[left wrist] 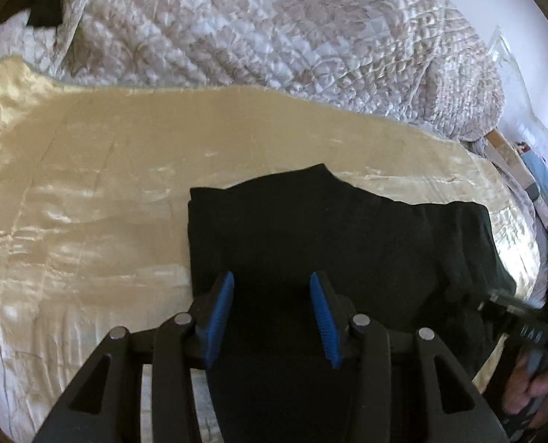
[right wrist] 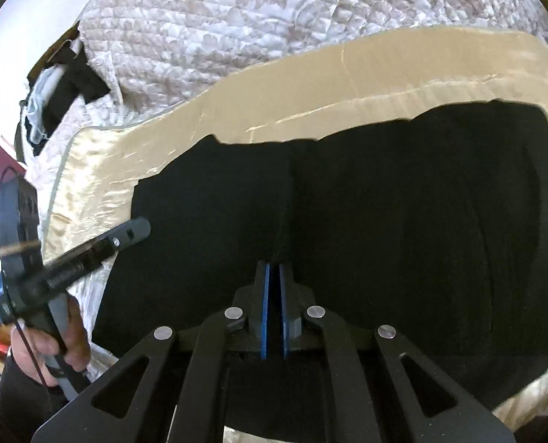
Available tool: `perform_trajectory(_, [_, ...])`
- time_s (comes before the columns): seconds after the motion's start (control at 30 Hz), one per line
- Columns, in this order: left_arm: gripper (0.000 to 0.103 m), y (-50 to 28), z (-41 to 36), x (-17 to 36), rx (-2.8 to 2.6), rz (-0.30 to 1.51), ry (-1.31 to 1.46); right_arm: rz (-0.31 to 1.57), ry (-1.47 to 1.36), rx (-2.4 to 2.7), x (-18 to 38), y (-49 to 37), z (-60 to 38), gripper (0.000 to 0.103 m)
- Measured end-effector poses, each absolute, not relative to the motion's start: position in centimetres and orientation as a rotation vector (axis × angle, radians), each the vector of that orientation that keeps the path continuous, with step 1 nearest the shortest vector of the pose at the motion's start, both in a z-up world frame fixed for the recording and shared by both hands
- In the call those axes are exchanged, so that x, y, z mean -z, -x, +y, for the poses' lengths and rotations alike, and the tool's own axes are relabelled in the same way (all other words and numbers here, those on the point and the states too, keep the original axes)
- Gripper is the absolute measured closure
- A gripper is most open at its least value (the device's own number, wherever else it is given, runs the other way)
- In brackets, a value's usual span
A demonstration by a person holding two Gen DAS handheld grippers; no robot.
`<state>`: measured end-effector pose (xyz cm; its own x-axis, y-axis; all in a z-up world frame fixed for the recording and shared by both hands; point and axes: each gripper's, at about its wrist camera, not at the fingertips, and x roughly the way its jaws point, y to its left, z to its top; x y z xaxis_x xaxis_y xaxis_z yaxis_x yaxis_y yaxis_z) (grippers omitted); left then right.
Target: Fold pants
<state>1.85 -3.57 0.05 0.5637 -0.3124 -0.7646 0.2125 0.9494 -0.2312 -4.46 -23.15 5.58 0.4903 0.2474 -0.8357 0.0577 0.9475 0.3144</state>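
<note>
Nearest in the right wrist view, right claw [right wrist: 274, 277] pinched tight, blue pads all but touching at a raised ridge of the black pants [right wrist: 403, 229]; whether cloth sits between the pads cannot be told, dark on dark. In the left wrist view, left claw [left wrist: 272, 295] standing at a middling gap over the same pants [left wrist: 329, 229], pads apart, nothing clamped. Just beyond the claws, pants lying on the cream satin sheet [left wrist: 107, 184] of the bed, already gathered into a compact, roughly rectangular stack with layered edges showing at the near left side. Judged well advanced: at least one fold seemingly made, legs no longer spread out. Probably left: one more fold across the ridge, or a final squaring and smoothing. To the side, a hand [right wrist: 52, 339] gripping the other tool's handle. Farthest back, a rumpled quilted bedspread [left wrist: 274, 29] heaped behind the sheet.
</note>
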Motion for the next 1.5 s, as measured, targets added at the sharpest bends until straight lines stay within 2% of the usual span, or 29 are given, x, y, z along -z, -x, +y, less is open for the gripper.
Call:
perform_trajectory(0.17, [0.057, -1.6, -3.6, 0.0, 0.306, 0.907, 0.115, 1.015, -0.292, -0.142, -6.7, 3.4, -22.5, 0.099])
perform_trajectory(0.47, [0.057, -1.3, -4.0, 0.1, 0.293, 0.89, 0.078, 1.054, -0.232, -0.118, -5.0, 1.4, -21.3, 0.096])
perform_trajectory(1.0, [0.057, 0.2, -3.9, 0.1, 0.282, 0.884, 0.031, 1.058, -0.104, -0.129, -5.4, 7.5, -20.2, 0.096])
perform_trajectory(1.07, [0.057, 0.5, -3.9, 0.1, 0.278, 0.886, 0.025, 1.064, -0.091, -0.111, -5.4, 8.0, -20.3, 0.092])
perform_trajectory(1.5, [0.057, 3.2, -4.2, -0.1, 0.251, 0.882, -0.032, 1.083, -0.115, -0.117, -5.3, 8.9, -20.9, 0.088])
